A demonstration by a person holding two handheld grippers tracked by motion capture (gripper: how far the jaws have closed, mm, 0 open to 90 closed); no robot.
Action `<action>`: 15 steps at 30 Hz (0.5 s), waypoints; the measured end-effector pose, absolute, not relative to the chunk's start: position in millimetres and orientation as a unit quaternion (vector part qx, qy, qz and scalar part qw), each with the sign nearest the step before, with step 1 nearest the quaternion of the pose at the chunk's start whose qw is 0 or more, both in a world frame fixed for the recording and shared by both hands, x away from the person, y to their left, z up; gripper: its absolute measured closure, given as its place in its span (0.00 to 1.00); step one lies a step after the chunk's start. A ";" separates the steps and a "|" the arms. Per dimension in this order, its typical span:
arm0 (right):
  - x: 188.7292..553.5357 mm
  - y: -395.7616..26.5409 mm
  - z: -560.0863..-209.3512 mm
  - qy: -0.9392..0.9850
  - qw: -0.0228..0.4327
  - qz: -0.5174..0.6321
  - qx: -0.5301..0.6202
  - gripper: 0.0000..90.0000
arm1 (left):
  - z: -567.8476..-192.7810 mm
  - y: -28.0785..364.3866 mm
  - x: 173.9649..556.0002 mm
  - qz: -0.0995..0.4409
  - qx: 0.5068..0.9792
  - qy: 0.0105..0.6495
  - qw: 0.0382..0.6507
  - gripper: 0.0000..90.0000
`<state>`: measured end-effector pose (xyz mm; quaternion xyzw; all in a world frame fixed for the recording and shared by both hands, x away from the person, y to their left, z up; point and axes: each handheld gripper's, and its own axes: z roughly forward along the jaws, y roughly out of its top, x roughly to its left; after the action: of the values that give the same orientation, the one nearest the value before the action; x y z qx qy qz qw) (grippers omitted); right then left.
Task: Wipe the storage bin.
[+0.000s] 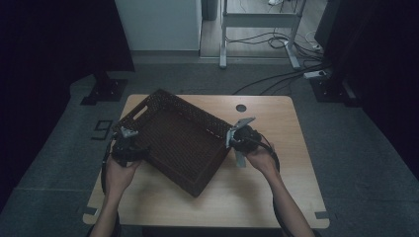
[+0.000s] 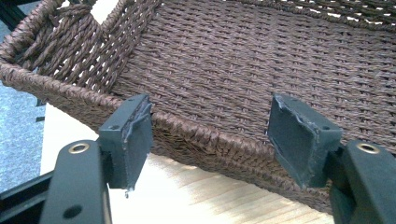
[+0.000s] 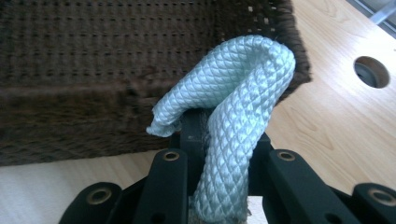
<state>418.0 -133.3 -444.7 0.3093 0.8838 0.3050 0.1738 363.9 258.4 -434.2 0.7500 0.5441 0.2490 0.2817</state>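
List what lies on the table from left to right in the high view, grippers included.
Left gripper → woven basket tray → right gripper, shut on a pale braided strap → the person's right hand.

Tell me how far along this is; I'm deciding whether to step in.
Done: the right tool is shut on a folded pale strap beside the basket. In hand: the left tool stands open at the basket's near rim. Left, probably: putting the strap inside; the basket looks empty.
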 end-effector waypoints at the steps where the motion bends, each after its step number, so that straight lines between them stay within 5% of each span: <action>1: 415.9 -132.8 -444.8 0.883 0.173 0.307 0.310 0.83 | -434.2 258.4 363.8 0.249 0.750 0.544 0.281 0.35; 15: 386.5 -122.5 -444.1 0.888 0.157 0.335 0.273 0.83 | -434.4 257.2 363.6 0.253 0.749 0.546 0.279 0.35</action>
<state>386.5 -122.5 -444.1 0.2731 0.8880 0.3350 0.1572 363.6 257.2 -434.4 0.7488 0.5456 0.2526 0.2787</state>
